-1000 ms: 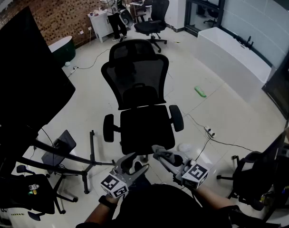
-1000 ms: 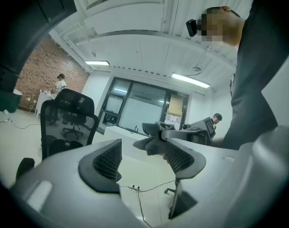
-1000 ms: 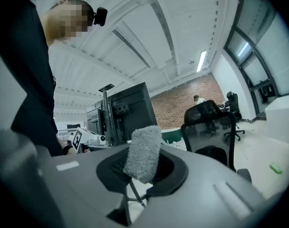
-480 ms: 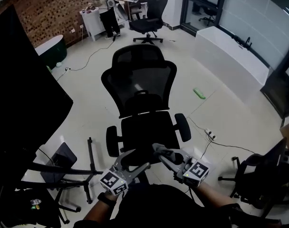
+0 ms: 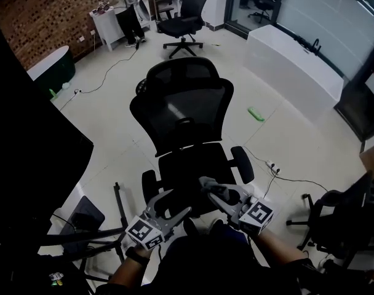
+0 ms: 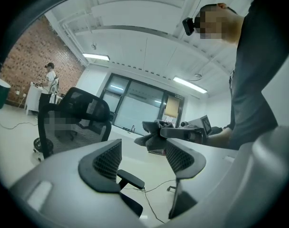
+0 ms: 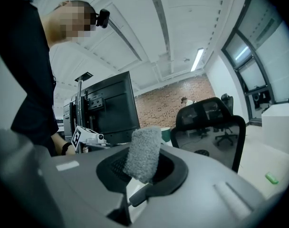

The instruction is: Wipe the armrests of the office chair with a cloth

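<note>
The black mesh office chair (image 5: 186,118) faces me, with its left armrest (image 5: 149,187) and right armrest (image 5: 243,164) on either side of the seat. My right gripper (image 5: 210,188) is shut on a grey cloth (image 5: 226,195) above the seat's front edge. In the right gripper view the cloth (image 7: 143,153) stands up between the jaws, with the chair back (image 7: 211,132) beyond. My left gripper (image 5: 175,203) hovers open and empty near the seat's front left. In the left gripper view, the gripper (image 6: 144,156) frames one armrest (image 6: 130,179), and the cloth (image 6: 155,136) shows in the other gripper.
A large black screen on a stand (image 5: 27,165) fills the left, its legs (image 5: 119,206) on the floor by the chair. A green object (image 5: 256,114) and a power strip (image 5: 272,166) lie to the right. Another chair (image 5: 339,220) is at the right. A person (image 5: 122,11) stands far back.
The view has drawn in on the chair, which now sits nearer. Both grippers have come forward over the seat's front edge. The right one still holds the cloth.
</note>
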